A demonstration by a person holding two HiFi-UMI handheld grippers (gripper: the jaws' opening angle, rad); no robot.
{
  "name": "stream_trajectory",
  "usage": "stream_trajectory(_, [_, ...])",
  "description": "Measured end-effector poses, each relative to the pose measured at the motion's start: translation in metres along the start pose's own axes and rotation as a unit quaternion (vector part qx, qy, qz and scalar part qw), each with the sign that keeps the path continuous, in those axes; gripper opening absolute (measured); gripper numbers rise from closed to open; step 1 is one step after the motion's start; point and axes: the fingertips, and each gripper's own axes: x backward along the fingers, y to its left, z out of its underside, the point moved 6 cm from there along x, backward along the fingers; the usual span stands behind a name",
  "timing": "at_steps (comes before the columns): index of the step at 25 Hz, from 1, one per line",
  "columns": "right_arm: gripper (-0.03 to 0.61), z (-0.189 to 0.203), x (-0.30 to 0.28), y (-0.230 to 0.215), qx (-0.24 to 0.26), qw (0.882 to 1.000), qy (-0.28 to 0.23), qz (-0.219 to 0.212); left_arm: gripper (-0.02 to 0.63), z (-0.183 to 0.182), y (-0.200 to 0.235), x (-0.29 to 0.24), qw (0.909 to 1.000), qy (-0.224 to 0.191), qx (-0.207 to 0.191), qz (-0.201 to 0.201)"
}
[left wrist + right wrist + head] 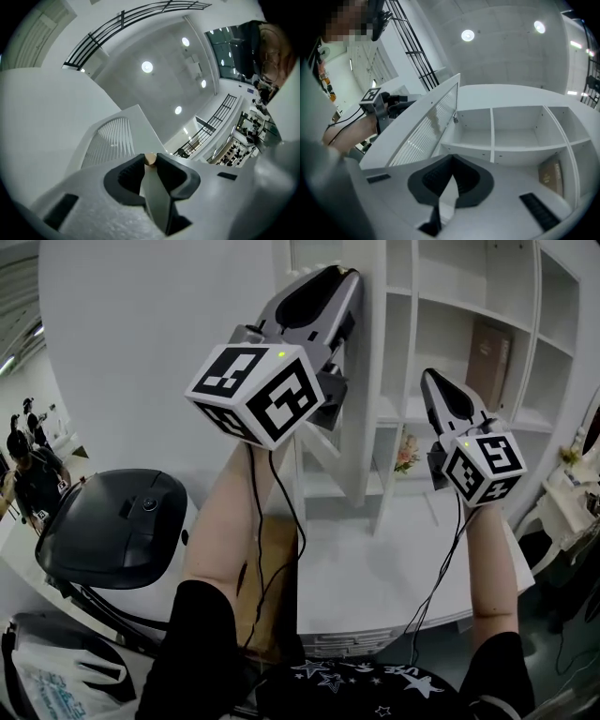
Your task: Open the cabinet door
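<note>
I hold two grippers, each carrying one marker cube: the bigger-looking one [267,395] on my left, the other [485,468] on my right. The cubes show only black-and-white square patterns, no words.

My left gripper [345,276] is clenched on one small tan knob [150,159], which sits pinched right at the tips of its jaws. The knob belongs to the one cabinet door [423,125], a white frame with a ribbed glass panel. The door stands swung out from the white cabinet [493,136], edge-on to me in the head view.

My right gripper [453,157] is raised in front of the open shelves. Its jaws are closed tip to tip with nothing between them.

Three open compartments lie side by side in the row nearest the door's top. One brown box [551,176] leans in a compartment at the right; its print is too small to read. One bunch of flowers [406,454] sits on a lower shelf.

Four round ceiling lamps [147,67] show past my left jaws.

One plastic bag [56,681] lies at bottom left, its print unreadable.
</note>
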Motion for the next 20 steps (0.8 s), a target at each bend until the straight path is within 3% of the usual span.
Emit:
stream_trajectory(5, [0.005, -0.002, 0.003, 0.045, -0.002, 1.0, 0.011, 0.004, 0.091, -0.028, 0.026, 0.037, 0.9987, -0.022, 0.044, 0.013])
stream_trajectory(12, [0.005, -0.003, 0.007, 0.084, -0.023, 0.999, 0.025, 0.01, 0.098, -0.049, 0.05, 0.069, 0.9988, -0.014, 0.047, 0.0])
stream_trajectory(20, [0.005, -0.005, 0.016, 0.094, -0.019, 0.999, 0.042, 0.023, 0.103, -0.055, 0.061, 0.078, 0.9991, -0.004, 0.04, -0.012])
